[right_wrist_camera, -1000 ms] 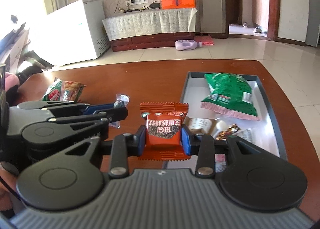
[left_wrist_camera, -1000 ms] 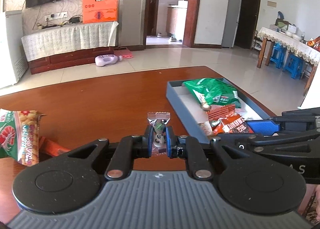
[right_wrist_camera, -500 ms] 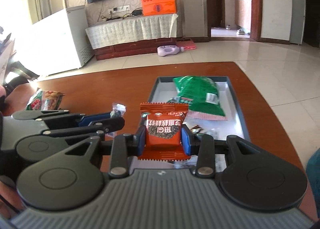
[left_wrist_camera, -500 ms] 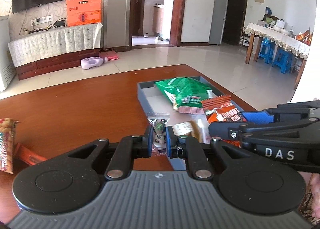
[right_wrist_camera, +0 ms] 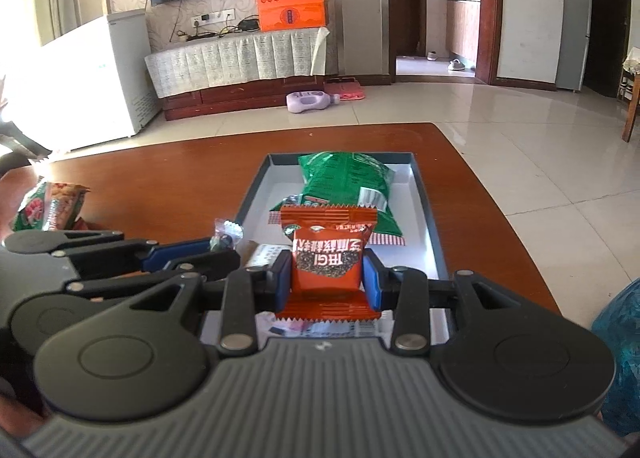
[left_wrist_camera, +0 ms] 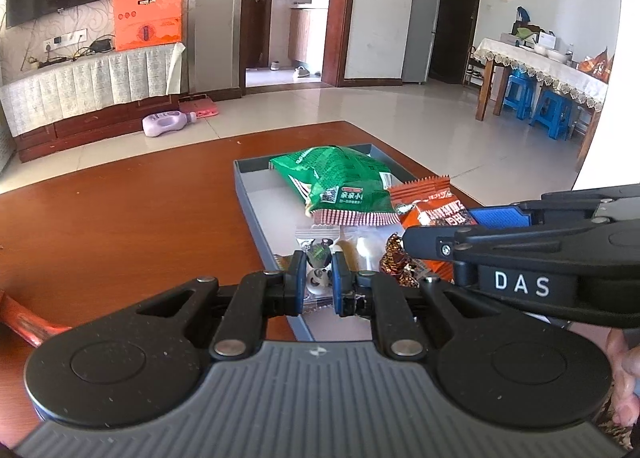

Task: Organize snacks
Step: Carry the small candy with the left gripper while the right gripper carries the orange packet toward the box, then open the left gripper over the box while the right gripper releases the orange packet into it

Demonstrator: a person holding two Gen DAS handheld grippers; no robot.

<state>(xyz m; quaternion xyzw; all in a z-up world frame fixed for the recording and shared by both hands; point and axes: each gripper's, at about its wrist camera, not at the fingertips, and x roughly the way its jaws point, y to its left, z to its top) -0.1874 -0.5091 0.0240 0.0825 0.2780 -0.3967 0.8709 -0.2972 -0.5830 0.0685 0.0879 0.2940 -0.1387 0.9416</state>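
Observation:
My left gripper (left_wrist_camera: pixel 317 272) is shut on a small clear-wrapped candy (left_wrist_camera: pixel 318 254) and hangs over the near end of the grey tray (left_wrist_camera: pixel 250 197). Seen from the right wrist, that gripper (right_wrist_camera: pixel 218 246) comes in from the left with the candy (right_wrist_camera: pixel 227 233) at its tip. My right gripper (right_wrist_camera: pixel 326 278) is shut on an orange snack packet (right_wrist_camera: pixel 327 260), above the tray (right_wrist_camera: pixel 424 209). The packet (left_wrist_camera: pixel 434 209) also shows in the left wrist view. A green snack bag (left_wrist_camera: pixel 340 181) (right_wrist_camera: pixel 348 181) lies at the tray's far end, with small wrapped sweets (left_wrist_camera: pixel 396 258) nearer.
A green-and-orange snack bag (right_wrist_camera: pixel 50 207) lies on the brown table (left_wrist_camera: pixel 120 217) at the left. Beside it is a red wrapper (left_wrist_camera: pixel 24 322). The table's right edge runs close by the tray. Tiled floor lies beyond, with a purple bottle (left_wrist_camera: pixel 166 123) on it.
Both grippers have moved toward and over the tray, each still holding its snack. The tray now sits centred ahead in both views, and the snack bag at left has slid out of the left wrist view.

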